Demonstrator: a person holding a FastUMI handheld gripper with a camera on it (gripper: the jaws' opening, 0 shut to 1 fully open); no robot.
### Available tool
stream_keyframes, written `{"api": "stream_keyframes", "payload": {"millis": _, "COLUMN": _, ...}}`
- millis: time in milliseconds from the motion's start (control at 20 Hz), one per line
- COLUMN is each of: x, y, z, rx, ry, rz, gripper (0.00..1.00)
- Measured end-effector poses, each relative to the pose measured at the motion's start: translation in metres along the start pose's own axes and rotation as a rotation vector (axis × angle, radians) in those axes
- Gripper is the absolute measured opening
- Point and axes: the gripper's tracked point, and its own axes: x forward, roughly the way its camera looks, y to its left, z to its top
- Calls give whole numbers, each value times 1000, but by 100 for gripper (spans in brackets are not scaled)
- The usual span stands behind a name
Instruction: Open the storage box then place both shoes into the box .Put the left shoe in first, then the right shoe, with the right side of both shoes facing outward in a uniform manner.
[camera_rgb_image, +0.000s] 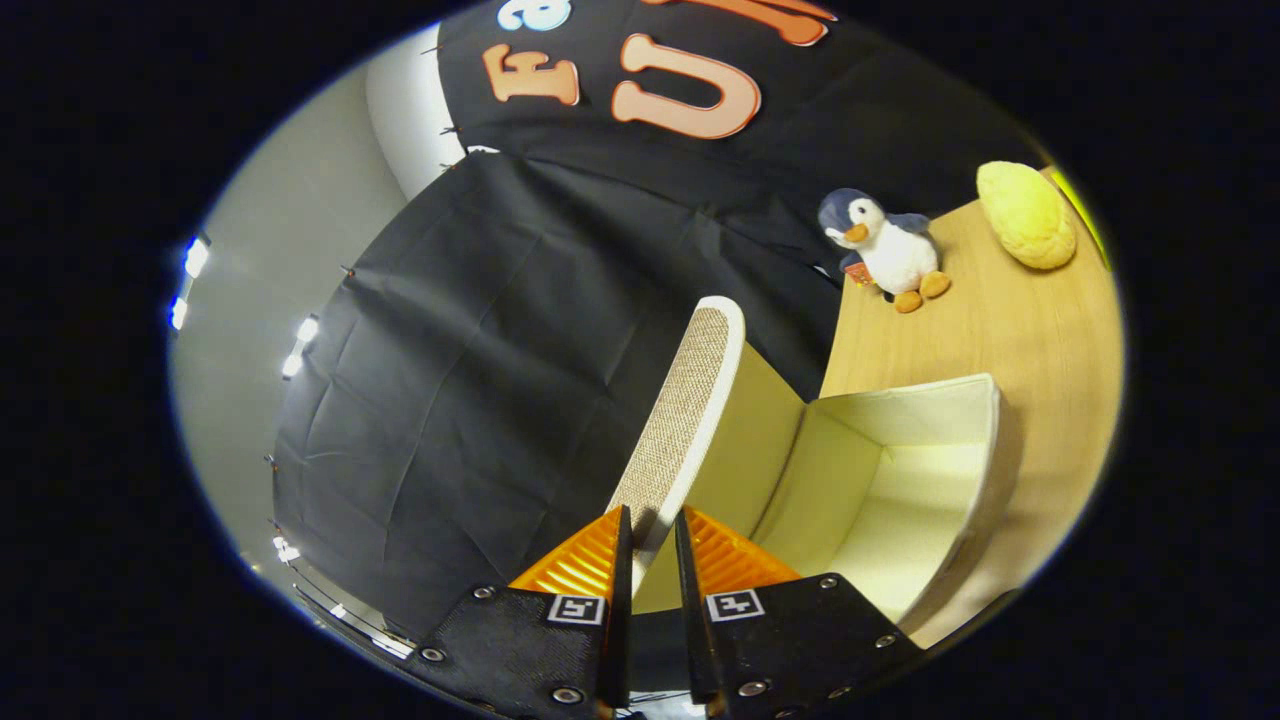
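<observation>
The black cloth wall (480, 380) of the booth takes up most of what lies beyond the gripper, hanging in creased panels behind the bench. The wooden bench (950, 330) runs along the wall's foot, seen tilted from here. On it, close to the wall-side edge, stands the storage box (900, 480), a cream fabric box with its mouth uncovered and its pale inside bare. Its lid (690, 400) is swung up on the wall side of the box; the woven beige face with a white rim stands nearly upright, reaching up from just ahead of the fingers. The gripper (650, 530) has its jaws clenched on the lid's lower edge, one finger on each face, with only the thin panel between them. Farther along the bench, against the wall, sits a plush penguin (885, 250) with orange feet. Beyond it, near the far corner of the bench, lies a yellow bun-shaped toy (1025, 215).
</observation>
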Motion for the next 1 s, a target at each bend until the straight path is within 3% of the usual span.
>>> {"api": "stream_keyframes", "payload": {"millis": 550, "x": 95, "y": 34, "z": -10, "rx": -63, "ry": 27, "rz": -34, "gripper": 22}}
{"api": "stream_keyframes", "payload": {"millis": 750, "x": 102, "y": 34, "z": -22, "rx": -86, "ry": 63, "rz": -58, "gripper": 23}}
{"api": "stream_keyframes", "payload": {"millis": 950, "x": 71, "y": 17, "z": -19, "rx": -196, "ry": 44, "rz": -137, "gripper": 44}}
{"api": "stream_keyframes", "payload": {"millis": 1000, "x": 60, "y": 7, "z": -17, "rx": -228, "ry": 32, "rz": -168, "gripper": 56}}
